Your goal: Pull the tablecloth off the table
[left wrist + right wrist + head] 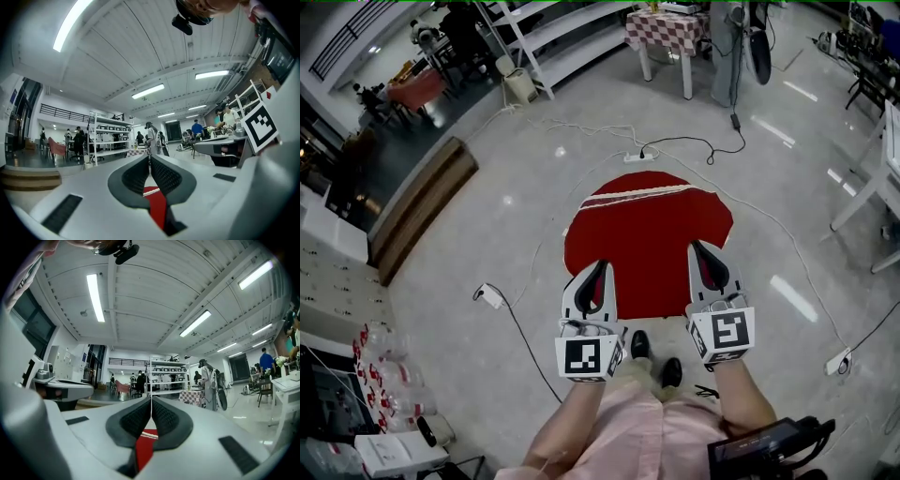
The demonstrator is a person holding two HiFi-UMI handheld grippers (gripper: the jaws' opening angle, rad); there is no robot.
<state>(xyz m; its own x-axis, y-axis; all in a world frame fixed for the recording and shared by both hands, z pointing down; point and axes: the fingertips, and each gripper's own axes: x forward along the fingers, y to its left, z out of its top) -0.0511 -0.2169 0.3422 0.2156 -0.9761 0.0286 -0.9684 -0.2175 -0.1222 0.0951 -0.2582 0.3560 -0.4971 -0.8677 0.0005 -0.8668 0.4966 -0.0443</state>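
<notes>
Tablecloth [649, 234]: red, spread flat below both hands, far edge folded back. The worktop beneath is not visible. Left claw [601, 268] and right claw [697, 247]: pads together, level above the cloth, no fabric seen pinched. Assessment: grasp not yet secured. Next move calls for opening, lowering to the near hem and clamping.

Two grippers [602, 267] [697, 247], one tablecloth [652, 225]

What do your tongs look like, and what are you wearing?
The left tongs and right tongs are pale grey shells tapering to a point, with black ribbed pads inside. Each carries a white cube printed with black square markers. The person wears pink clothes and black shoes.
</notes>
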